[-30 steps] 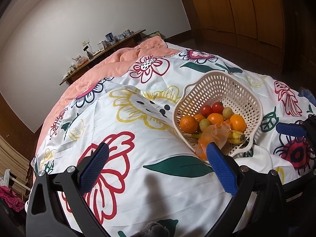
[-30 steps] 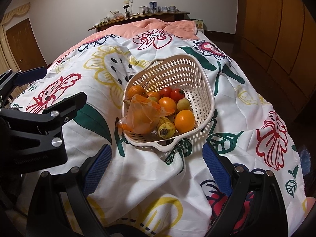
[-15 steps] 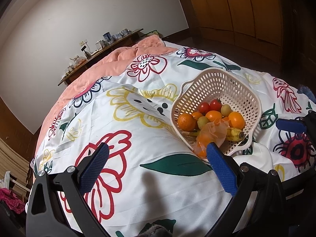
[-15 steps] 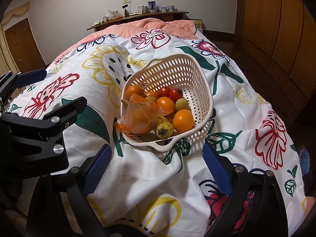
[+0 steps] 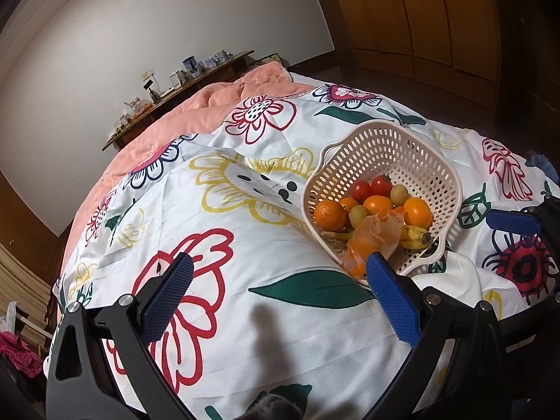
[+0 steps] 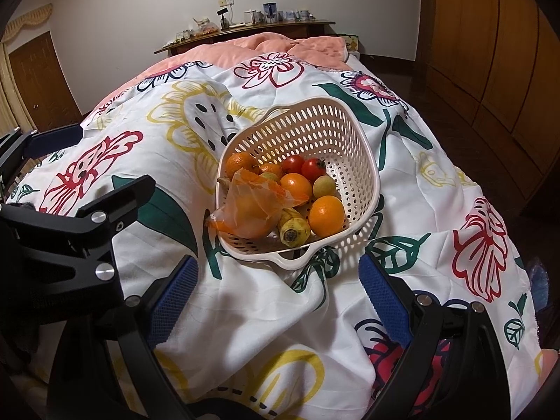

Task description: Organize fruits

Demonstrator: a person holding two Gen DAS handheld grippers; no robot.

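Only right view shows door | both claws spread, empty | basket ahead

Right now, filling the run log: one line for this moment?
left gripper open | right gripper open | basket holds fruit, bagged orange | nothing grasped

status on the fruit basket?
Both hand-held grippers, left and right, open, empty. Fruit piled in cream perforated plastic basket on floral quilt. Thin orange-tinted plastic bag covering some fruit.
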